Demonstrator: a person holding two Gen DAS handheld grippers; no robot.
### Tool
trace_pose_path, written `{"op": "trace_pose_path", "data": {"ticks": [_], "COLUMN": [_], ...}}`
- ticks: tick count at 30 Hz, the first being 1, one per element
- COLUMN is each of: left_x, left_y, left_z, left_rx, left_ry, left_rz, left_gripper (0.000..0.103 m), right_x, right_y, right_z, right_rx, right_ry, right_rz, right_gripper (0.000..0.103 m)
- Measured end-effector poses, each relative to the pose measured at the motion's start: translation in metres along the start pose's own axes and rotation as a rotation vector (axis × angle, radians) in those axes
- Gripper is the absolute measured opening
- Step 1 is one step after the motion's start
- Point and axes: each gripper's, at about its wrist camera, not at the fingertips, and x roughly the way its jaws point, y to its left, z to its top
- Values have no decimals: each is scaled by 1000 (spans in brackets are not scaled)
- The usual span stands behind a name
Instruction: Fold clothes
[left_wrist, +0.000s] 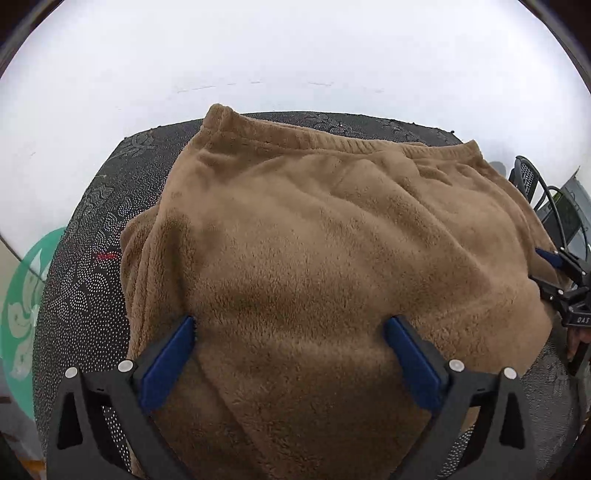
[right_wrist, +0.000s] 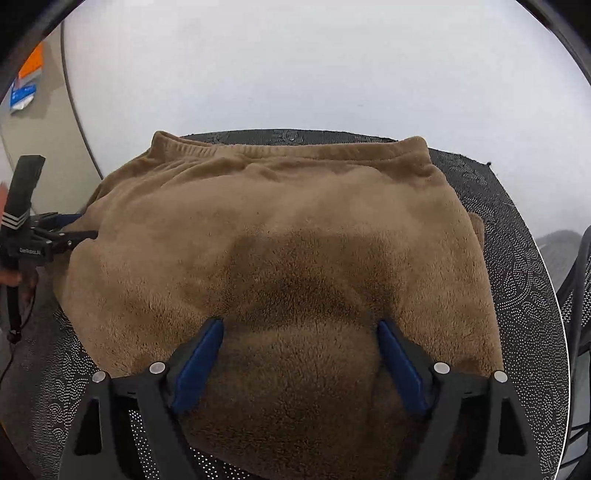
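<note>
A tan fleece garment (left_wrist: 314, 240) lies folded flat across the middle of the frame, its ribbed waistband along the upper edge, fuzzy surface softly rumpled.

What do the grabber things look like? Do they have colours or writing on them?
Each one is a black plastic frame with two fingers lined with blue pads and round silver bolts on top. The left gripper and right gripper look alike. Seen from the side, the handle carries small white lettering and three white stripes, with thin black cables trailing off.
</note>
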Motion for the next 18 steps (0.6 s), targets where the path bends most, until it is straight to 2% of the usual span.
{"op": "trace_pose_path", "data": {"ticks": [3, 7, 11, 13, 16, 18], "left_x": [-20, -55, -59, -59, -61, -63], "left_y": [-1, -3, 3, 0, -14, -30], "left_z": [0, -14, -30, -32, -32, -28], "left_rx": [-40, -30, -102, -123, -93, -50], "left_ry": [-7, -83, -66, -58, -63, -71], "left_rz": [-2, -12, -51, -81, -115, -131], "left_gripper": [102, 102, 102, 102, 102, 102], "right_x": [-13, -58, -83, -89, -88, -86], "right_y": [-8, -19, -33, -45, -57, -59], "right_z": [2, -16, -44, -62, -81, -85], "right_rx": [65, 210, 330, 435, 560, 585], "right_ry": [18, -42, -48, -43, -43, -44], "right_rz": [34, 84, 70, 106, 124, 112], "right_gripper": [87, 87, 87, 87, 87, 87]}}
